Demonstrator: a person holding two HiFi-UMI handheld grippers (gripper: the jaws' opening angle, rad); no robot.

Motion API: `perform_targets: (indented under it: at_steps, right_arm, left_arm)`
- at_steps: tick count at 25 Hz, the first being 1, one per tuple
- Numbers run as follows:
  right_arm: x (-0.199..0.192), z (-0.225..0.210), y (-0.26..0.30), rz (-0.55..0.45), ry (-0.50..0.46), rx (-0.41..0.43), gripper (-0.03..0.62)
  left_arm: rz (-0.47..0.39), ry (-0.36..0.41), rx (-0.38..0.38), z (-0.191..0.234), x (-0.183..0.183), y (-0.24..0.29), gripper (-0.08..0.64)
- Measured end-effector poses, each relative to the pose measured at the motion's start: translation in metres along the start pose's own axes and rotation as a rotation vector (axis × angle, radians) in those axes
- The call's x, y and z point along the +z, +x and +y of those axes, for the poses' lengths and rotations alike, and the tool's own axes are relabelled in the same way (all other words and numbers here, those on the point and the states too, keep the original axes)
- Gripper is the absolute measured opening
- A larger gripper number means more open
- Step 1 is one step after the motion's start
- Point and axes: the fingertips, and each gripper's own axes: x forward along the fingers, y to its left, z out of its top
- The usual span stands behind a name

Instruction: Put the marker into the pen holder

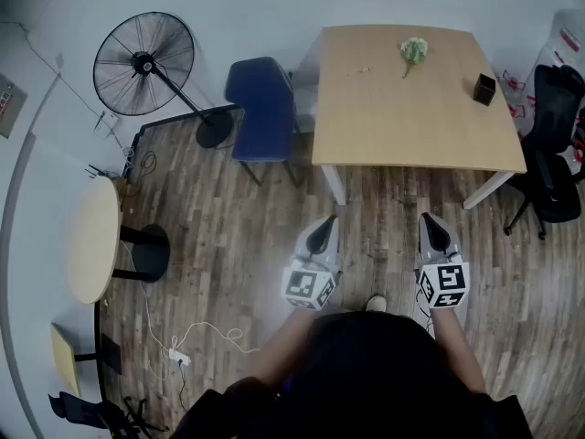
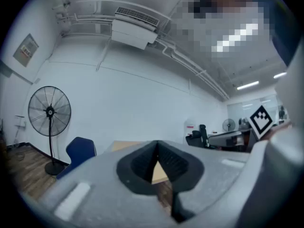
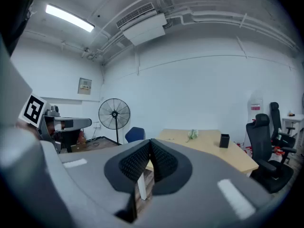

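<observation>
The black pen holder (image 1: 484, 89) (image 3: 224, 140) stands near the right edge of the wooden table (image 1: 411, 126) (image 3: 237, 158). A small thin pale object (image 1: 364, 69) lies at the table's far middle; it is too small to tell whether it is the marker. Both grippers hang low over the wood floor, short of the table's near edge. My left gripper (image 1: 322, 222) (image 2: 156, 144) is shut with nothing between its jaws. My right gripper (image 1: 431, 219) (image 3: 150, 141) is also shut and holds nothing.
A green flower sprig (image 1: 413, 51) (image 3: 192, 135) lies on the table's far side. A blue chair (image 1: 263, 108) stands at the table's left, a black office chair (image 1: 556, 154) at its right. A standing fan (image 1: 143, 62), a round side table (image 1: 91, 240) and a floor cable (image 1: 178, 357) are on the left.
</observation>
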Motion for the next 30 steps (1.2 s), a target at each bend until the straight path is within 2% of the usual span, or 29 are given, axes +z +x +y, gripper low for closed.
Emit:
perform_targets:
  at_steps: [8,12,18,24,30]
  right_arm:
    - [0.0,-0.02,-0.01,-0.012,0.005,-0.01,0.002]
    - [-0.007,-0.025,-0.016,0.0,-0.002,-0.006,0.002]
    - [-0.009,-0.035,-0.01,-0.008,0.016,-0.008,0.002]
    - [-0.013,-0.038,0.019,-0.001,0.006,-0.015,0.002]
    - [-0.006,-0.064,0.06,0.0,0.028,-0.053,0.002]
  left_arm:
    - [-0.004,0.009,-0.016,-0.023,-0.002,0.013,0.0]
    - [-0.007,-0.03,-0.002,-0.029,-0.005,0.015,0.0]
    - [0.014,-0.017,0.006,-0.032,-0.013,0.024,0.0]
    - [0.018,-0.029,-0.009,-0.016,-0.023,0.047,0.0]
    - [0.025,-0.042,-0.05,0.013,-0.023,0.099,0.0]
